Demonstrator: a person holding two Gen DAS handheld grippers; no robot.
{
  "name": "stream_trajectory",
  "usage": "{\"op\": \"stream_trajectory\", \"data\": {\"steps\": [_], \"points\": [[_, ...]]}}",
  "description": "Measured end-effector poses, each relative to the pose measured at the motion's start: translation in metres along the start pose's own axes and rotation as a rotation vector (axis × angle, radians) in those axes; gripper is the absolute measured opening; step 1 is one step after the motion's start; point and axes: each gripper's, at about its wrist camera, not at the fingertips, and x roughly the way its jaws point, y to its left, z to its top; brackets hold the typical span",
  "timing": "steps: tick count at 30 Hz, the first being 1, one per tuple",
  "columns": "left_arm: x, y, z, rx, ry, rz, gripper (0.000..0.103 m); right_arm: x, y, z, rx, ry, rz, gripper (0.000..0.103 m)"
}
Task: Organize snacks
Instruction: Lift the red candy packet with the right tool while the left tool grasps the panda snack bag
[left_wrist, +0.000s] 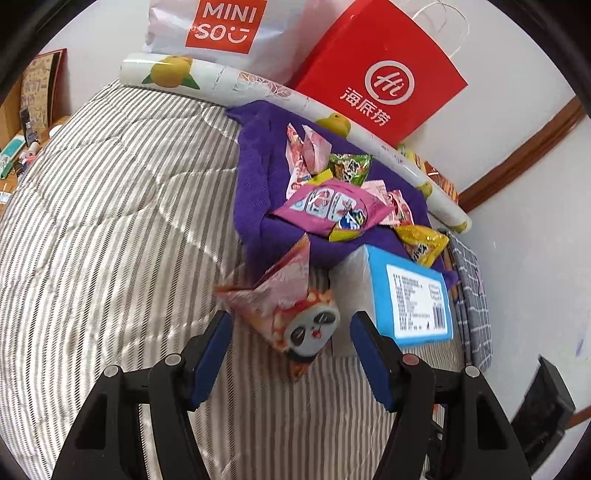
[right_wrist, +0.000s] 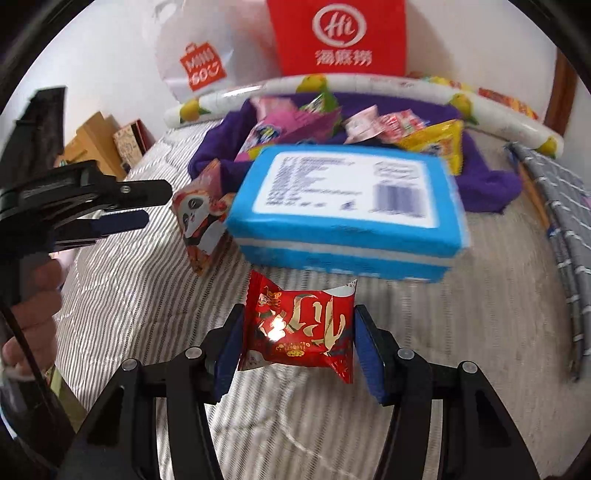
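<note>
A red foil snack packet (right_wrist: 299, 328) hangs between the blue pads of my right gripper (right_wrist: 295, 332), which is shut on its two side edges above the striped bedding. A pink packet with a panda face (left_wrist: 295, 317) lies on the bedding in front of my left gripper (left_wrist: 291, 325); the jaws stand open on either side of it without touching. The right wrist view has the same panda packet (right_wrist: 199, 225) just right of the left gripper (right_wrist: 155, 206). A blue tissue pack (left_wrist: 406, 295) (right_wrist: 347, 206) sits beside it. Several more snack packets (left_wrist: 332, 206) lie heaped on a purple cloth (left_wrist: 255, 166).
A red paper bag (left_wrist: 380, 74) and a white Miniso bag (left_wrist: 221, 26) lean on the wall behind a rolled sheet printed with lemons (left_wrist: 207, 77). A grey checked cloth (left_wrist: 472, 295) lies at the right. The striped bedding (left_wrist: 110, 221) spreads left. A person's hand (right_wrist: 33, 314) holds the left gripper.
</note>
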Motion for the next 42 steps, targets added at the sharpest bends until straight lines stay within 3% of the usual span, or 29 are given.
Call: {"op": "stream_trajectory", "data": {"steps": [9,22,28,42], "points": [[0.025,-0.004,0.009,-0.042,0.051,0.007,0.064,-0.02,-0.036,-0.004,0.045,-0.045,-0.013,0.057],[0.051,-0.019,0.011,-0.006,0.081,0.11,0.058,-0.017,-0.069,-0.004,0.117,-0.04,0.018,0.057],[0.049,-0.026,0.006,0.044,0.055,0.143,0.049,-0.018,-0.072,-0.007,0.123,-0.042,0.01,0.057],[0.015,-0.025,-0.011,0.059,0.012,0.106,0.04,-0.032,-0.067,-0.013,0.123,-0.055,-0.02,0.057]]}}
